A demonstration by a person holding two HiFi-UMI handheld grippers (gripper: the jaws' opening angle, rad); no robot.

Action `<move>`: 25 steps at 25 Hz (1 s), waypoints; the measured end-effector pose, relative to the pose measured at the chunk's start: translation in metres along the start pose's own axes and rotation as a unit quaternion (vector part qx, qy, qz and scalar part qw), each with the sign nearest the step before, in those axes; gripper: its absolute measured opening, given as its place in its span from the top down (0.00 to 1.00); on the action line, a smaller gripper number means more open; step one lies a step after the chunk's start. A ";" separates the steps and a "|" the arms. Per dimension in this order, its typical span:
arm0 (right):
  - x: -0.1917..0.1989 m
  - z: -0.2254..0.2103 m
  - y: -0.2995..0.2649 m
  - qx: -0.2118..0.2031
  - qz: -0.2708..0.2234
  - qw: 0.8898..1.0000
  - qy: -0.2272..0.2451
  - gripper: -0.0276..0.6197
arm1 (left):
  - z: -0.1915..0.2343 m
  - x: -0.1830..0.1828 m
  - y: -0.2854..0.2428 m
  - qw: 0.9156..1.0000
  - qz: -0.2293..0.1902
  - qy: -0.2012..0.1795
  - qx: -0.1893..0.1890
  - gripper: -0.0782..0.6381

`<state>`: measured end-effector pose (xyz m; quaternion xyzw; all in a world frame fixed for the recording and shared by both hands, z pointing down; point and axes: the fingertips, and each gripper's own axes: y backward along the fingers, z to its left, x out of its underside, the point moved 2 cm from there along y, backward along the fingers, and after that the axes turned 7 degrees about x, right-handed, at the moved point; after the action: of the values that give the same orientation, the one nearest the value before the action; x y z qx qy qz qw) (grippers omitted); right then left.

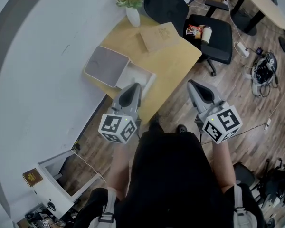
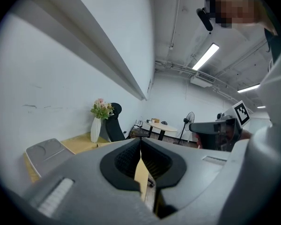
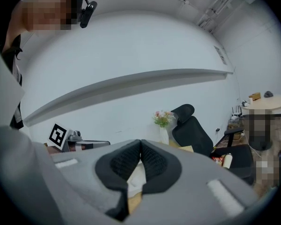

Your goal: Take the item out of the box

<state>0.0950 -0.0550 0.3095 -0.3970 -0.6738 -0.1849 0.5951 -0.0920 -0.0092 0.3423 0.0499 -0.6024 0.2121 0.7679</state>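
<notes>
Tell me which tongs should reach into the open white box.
Left, likely. The left tongs hover at the rim of the open white box on the light wooden table; the right tongs hang past the table's edge, farther away. Both are shut.

No legible text anywhere, apparently.

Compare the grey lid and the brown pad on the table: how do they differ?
The grey lid has a white rim; the brown pad is flat and thin. The lid sits against the white box by the wall; the pad lies alone near the vase. Both rest on the wooden table.
</notes>
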 end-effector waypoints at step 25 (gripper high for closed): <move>0.022 0.026 -0.076 0.090 0.012 0.995 -0.043 0.95 | 0.114 0.034 -0.017 0.993 0.094 -0.040 0.054 0.88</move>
<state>0.0214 -0.0762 0.3414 -0.3572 -0.7076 -0.0990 0.6016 -0.1822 -0.0532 0.4080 0.0429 -0.6219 0.3135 0.7163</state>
